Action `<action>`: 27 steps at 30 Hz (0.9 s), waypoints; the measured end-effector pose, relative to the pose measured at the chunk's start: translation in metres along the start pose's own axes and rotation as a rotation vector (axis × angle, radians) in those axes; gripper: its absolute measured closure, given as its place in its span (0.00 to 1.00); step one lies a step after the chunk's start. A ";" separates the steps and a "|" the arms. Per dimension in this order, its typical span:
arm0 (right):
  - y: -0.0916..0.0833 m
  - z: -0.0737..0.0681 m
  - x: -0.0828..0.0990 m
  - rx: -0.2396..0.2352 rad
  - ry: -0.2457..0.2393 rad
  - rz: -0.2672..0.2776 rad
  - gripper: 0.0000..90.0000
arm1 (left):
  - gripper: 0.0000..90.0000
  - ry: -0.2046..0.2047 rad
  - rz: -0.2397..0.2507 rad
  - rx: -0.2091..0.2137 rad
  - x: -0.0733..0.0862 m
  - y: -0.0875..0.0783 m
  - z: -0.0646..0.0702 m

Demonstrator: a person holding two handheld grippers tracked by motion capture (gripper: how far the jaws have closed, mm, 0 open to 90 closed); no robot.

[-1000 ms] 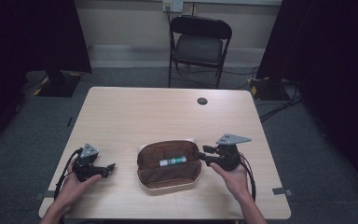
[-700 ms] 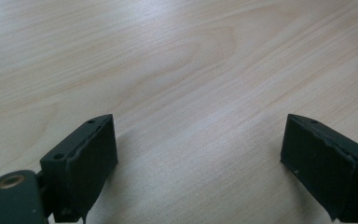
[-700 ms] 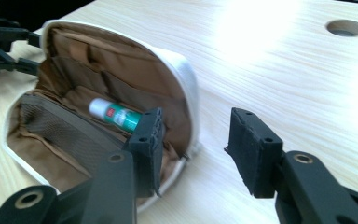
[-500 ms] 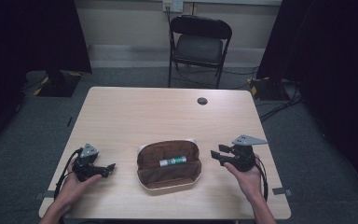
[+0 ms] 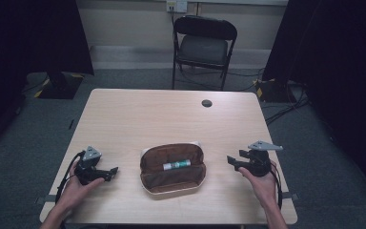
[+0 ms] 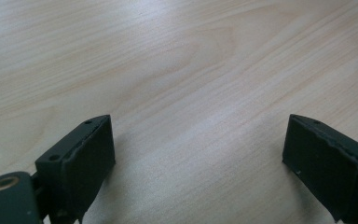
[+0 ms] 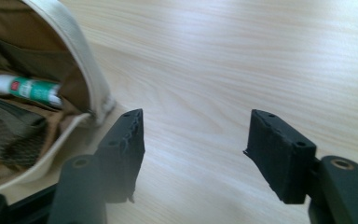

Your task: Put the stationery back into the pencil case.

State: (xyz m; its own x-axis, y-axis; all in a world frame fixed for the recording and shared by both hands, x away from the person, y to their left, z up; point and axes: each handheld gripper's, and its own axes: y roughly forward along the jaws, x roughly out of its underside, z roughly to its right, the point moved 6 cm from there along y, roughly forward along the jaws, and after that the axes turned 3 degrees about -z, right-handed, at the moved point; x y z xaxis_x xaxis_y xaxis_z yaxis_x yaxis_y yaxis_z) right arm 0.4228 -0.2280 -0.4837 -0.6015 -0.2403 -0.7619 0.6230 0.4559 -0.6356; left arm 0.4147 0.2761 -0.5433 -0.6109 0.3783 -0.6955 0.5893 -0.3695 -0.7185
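Withdrawn rightward from the pouch (image 5: pixel 173 169), our right claw (image 5: pixel 232 161) sits spread, left claw (image 5: pixel 110 172) likewise; soft pouch, we judge, grips best at its rim.

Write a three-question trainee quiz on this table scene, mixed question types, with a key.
1. True or false: the glue stick lies inside the open pouch.
2. Which gripper is nearer the pouch? A) left gripper B) right gripper C) cannot tell
3. Fill in: both grippers' jaws are ____.

Key: 1 true. 2 C, both sit off the pouch at similar gaps. 3 open, with nothing between them.
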 end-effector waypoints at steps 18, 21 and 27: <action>0.024 0.044 0.039 0.142 0.076 -0.130 0.21 | 0.09 0.001 -0.002 0.001 0.000 0.000 0.000; 0.024 0.043 0.040 0.164 0.066 -0.128 0.21 | 0.09 0.001 -0.002 0.001 0.000 0.000 0.000; 0.030 0.043 0.042 0.215 0.013 -0.091 0.16 | 0.09 0.002 -0.003 0.001 0.000 0.000 0.000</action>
State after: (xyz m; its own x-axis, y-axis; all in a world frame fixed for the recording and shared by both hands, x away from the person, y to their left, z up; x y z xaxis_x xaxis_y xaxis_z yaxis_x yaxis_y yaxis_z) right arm 0.4378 -0.2609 -0.5405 -0.6655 -0.2602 -0.6995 0.6575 0.2392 -0.7145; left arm 0.4149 0.2760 -0.5434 -0.6115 0.3810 -0.6935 0.5872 -0.3690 -0.7204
